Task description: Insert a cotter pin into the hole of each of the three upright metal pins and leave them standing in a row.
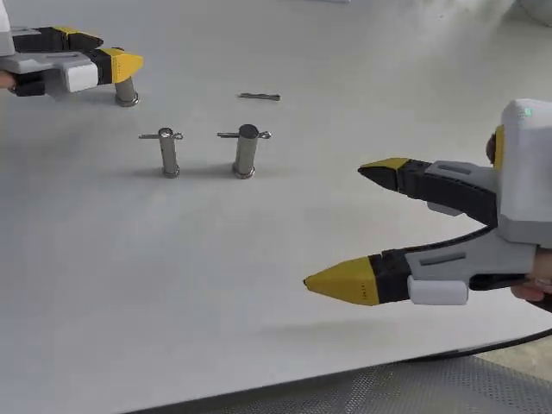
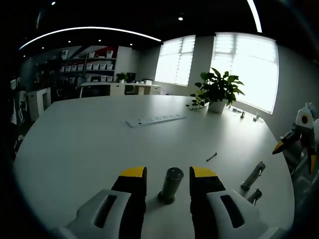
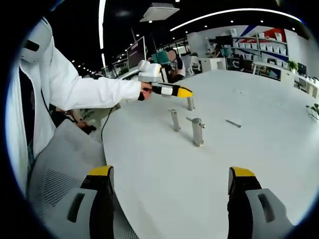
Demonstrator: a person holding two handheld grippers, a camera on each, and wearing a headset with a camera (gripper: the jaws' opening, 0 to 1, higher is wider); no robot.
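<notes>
Head view, right gripper (image 1: 335, 226): nearest, low right; my jaws are spread wide and empty over the tabletop (image 1: 216, 285).
Head view, middle pin (image 1: 168, 153) and end pin (image 1: 246, 151): upright, side by side, each with a cotter pin through its top.
Head view, loose cotter pin (image 1: 260, 97): flat on the tabletop beyond the end pin.
Head view, left gripper (image 1: 116, 50): far left, over the upright third pin (image 1: 127, 92).
Left gripper view, jaws: spread, one on each side of the third pin (image 2: 171, 185), with a gap on both sides.
Left gripper view, beyond: loose cotter pin (image 2: 212, 157) to the right; potted plant (image 2: 217, 89) at the far edge.
Right gripper view, jaws: wide apart, nothing between them.
Right gripper view, ahead: three pins standing in a rough row, left gripper (image 3: 172, 90) at the farthest, on a white sleeve (image 3: 84, 87).
</notes>
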